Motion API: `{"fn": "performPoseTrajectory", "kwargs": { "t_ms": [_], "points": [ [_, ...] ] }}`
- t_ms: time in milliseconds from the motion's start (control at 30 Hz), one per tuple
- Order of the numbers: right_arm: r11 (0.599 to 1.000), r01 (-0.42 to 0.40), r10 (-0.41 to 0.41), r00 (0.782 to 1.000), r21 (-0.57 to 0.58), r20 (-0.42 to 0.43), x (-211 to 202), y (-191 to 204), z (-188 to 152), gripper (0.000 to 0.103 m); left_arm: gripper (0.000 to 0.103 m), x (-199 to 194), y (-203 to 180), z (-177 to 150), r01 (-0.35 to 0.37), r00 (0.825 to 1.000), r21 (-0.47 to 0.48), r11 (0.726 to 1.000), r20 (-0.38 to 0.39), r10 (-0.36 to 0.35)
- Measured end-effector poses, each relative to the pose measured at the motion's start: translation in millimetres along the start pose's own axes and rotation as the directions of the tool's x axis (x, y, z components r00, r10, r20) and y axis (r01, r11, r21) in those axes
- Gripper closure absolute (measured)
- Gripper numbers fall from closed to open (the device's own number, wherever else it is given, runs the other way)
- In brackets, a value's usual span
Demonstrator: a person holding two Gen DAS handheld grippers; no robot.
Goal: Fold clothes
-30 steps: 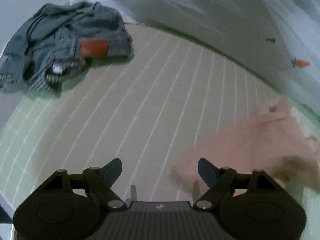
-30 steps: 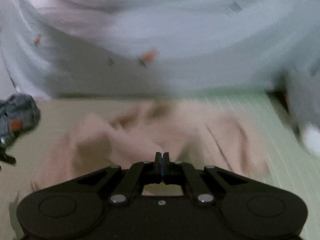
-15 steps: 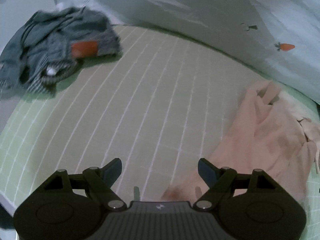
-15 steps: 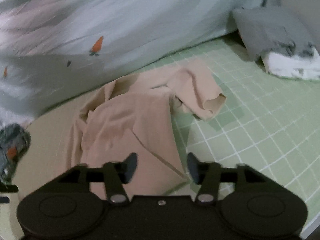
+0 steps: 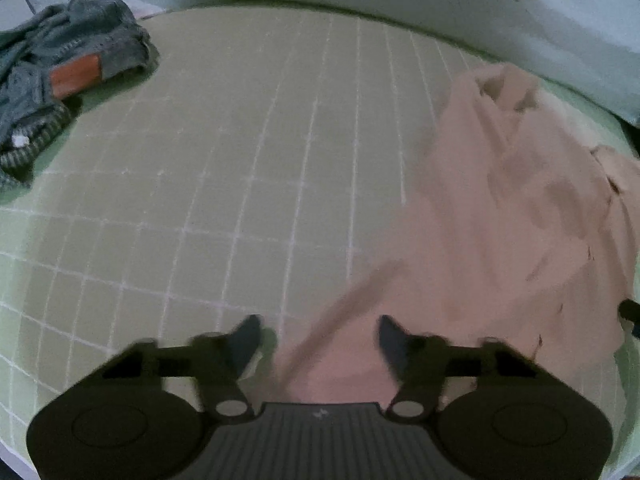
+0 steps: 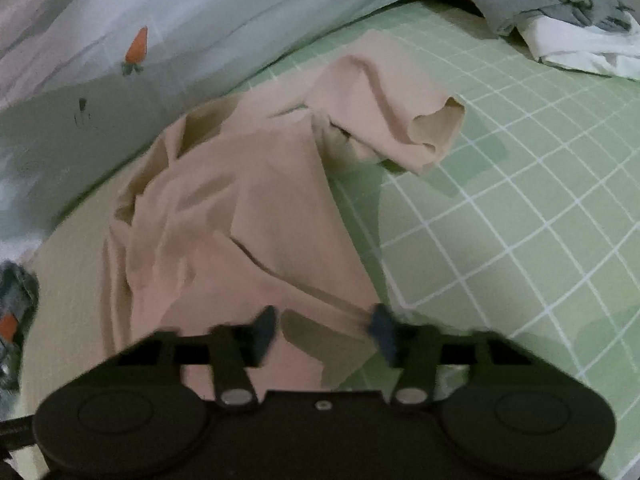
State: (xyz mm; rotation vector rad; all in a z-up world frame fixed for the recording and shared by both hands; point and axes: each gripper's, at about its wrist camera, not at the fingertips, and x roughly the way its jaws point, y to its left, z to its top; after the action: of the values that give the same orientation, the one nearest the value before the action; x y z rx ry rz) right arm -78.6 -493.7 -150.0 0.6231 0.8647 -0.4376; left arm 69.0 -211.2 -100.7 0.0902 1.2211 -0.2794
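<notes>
On my left wrist feed the left gripper is smeared by motion blur, so I can't make out its fingertip edges. The peach garment runs off the right edge and under the gripper body, its near hem a blur. The denim jeans are cut by the left edge. On my right feed, the grey and white clothes are clipped at the top right corner, and the right gripper shows blurred fingers.

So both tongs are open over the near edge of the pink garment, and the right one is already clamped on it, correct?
Not quite. In the right wrist view the right tongs stand open over the pink garment, clamped on nothing. The left tongs are open too.
</notes>
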Motion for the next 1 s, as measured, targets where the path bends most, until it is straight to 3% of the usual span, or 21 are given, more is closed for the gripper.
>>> {"fn": "performPoseTrajectory", "kwargs": {
  "t_ms": [67, 133, 367, 500, 633, 667, 700, 733, 767, 800, 833, 900, 1000],
  "points": [
    [1.000, -0.012, 0.012, 1.000, -0.016, -0.009, -3.8, -5.3, -3.6, 0.083, 0.087, 1.2, -4.2, -7.4, -0.013, 1.000, 0.031, 0.999, -0.010, 0.013],
    [0.999, -0.023, 0.023, 1.000, -0.032, -0.017, -7.6, -10.6, -7.2, 0.094, 0.096, -1.5, -9.5, -14.8, -0.031, 1.000, 0.074, 0.997, 0.002, 0.031],
    [0.990, 0.002, -0.007, 0.999, -0.139, -0.034, -33.2, -26.7, -25.1, 0.096, 0.098, -16.7, -11.7, -55.1, -0.001, 1.000, 0.054, 0.999, -0.021, 0.003],
    [0.990, 0.004, -0.012, 0.998, -0.140, -0.055, -48.4, -48.5, -31.8, 0.096, 0.098, -28.4, -16.0, -83.9, 0.022, 0.999, 0.028, 0.999, -0.046, -0.020],
    [0.985, -0.015, 0.000, 0.996, -0.170, -0.087, -53.2, -58.7, -20.4, 0.094, 0.090, -32.5, -19.1, -85.2, 0.010, 0.999, -0.030, 0.999, -0.048, -0.012],
    [0.983, -0.014, -0.001, 0.997, -0.184, -0.079, -53.4, -58.1, -15.8, 0.091, 0.077, -33.7, -19.3, -81.8, 0.002, 0.999, -0.045, 0.999, -0.036, -0.003],
    [0.980, -0.011, -0.002, 0.998, -0.198, -0.066, -53.5, -56.7, -10.8, 0.081, 0.068, -36.3, -19.9, -77.6, -0.009, 1.000, -0.063, 0.998, -0.014, 0.008],
    [0.977, -0.008, -0.003, 0.999, -0.213, -0.053, -53.5, -55.3, -5.8, 0.063, 0.046, -39.7, -20.6, -72.3, -0.017, 1.000, -0.077, 0.997, 0.017, 0.018],
    [0.973, -0.004, -0.004, 0.999, -0.229, -0.035, -53.2, -53.2, 0.0, 0.052, 0.018, -43.7, -22.4, -66.8, -0.019, 0.998, -0.084, 0.996, 0.051, 0.023],
    [0.969, 0.000, -0.003, 1.000, -0.247, -0.015, -52.8, -50.9, 6.0, 0.029, 0.010, -47.8, -24.1, -61.1, -0.018, 0.996, -0.088, 0.996, 0.087, 0.026],
    [0.964, 0.004, -0.003, 1.000, -0.264, 0.005, -52.3, -48.6, 12.0, 0.013, 0.005, -51.4, -25.8, -55.3, -0.014, 0.992, -0.087, 0.996, 0.121, 0.025],
    [0.957, 0.006, 0.011, 0.998, -0.289, 0.058, -49.9, -45.5, 23.0, 0.000, 0.005, -54.5, -30.2, -44.0, -0.007, 0.987, -0.080, 0.997, 0.157, 0.020],
    [0.951, 0.020, 0.013, 0.994, -0.309, 0.104, -41.1, -39.7, 39.7, 0.000, 0.004, -48.7, -42.0, -20.7, -0.027, 0.985, -0.071, 0.997, 0.169, 0.039]
  ]
}}
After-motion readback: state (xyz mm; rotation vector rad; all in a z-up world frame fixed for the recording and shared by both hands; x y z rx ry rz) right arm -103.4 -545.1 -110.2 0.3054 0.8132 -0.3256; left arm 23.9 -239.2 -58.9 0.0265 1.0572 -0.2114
